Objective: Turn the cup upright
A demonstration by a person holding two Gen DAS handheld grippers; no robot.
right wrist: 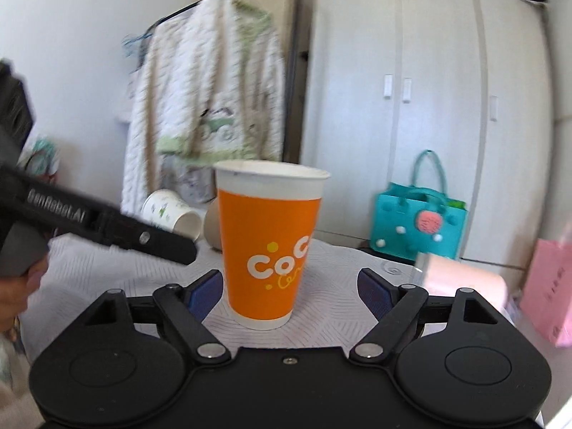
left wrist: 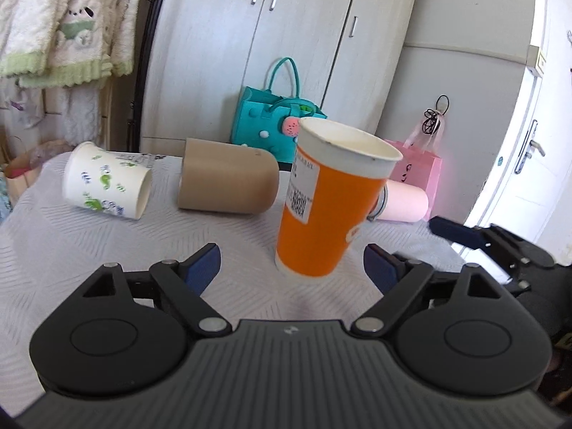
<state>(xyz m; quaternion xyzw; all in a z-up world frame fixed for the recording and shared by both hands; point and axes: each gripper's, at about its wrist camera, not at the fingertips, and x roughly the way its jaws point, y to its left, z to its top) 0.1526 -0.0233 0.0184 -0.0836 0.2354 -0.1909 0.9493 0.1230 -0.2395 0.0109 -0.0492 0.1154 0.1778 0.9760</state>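
An orange paper cup (left wrist: 325,200) with a white rim stands mouth up on the table, also in the right wrist view (right wrist: 270,246). My left gripper (left wrist: 290,268) is open, its blue pads apart on either side of the cup's base, not touching it. My right gripper (right wrist: 290,295) is open too, its pads apart around the cup's lower part. A white cup with green print (left wrist: 107,180), a tan cup (left wrist: 227,177) and a pink cup (left wrist: 404,202) lie on their sides behind it. The right gripper's fingers (left wrist: 461,234) show at the right in the left wrist view.
The table (left wrist: 107,250) has a pale textured cloth. A teal bag (left wrist: 271,118) and a pink bag (left wrist: 425,168) stand behind it by white wardrobes (left wrist: 271,35). Clothes (right wrist: 200,107) hang at the left. A door (left wrist: 529,143) is at the right.
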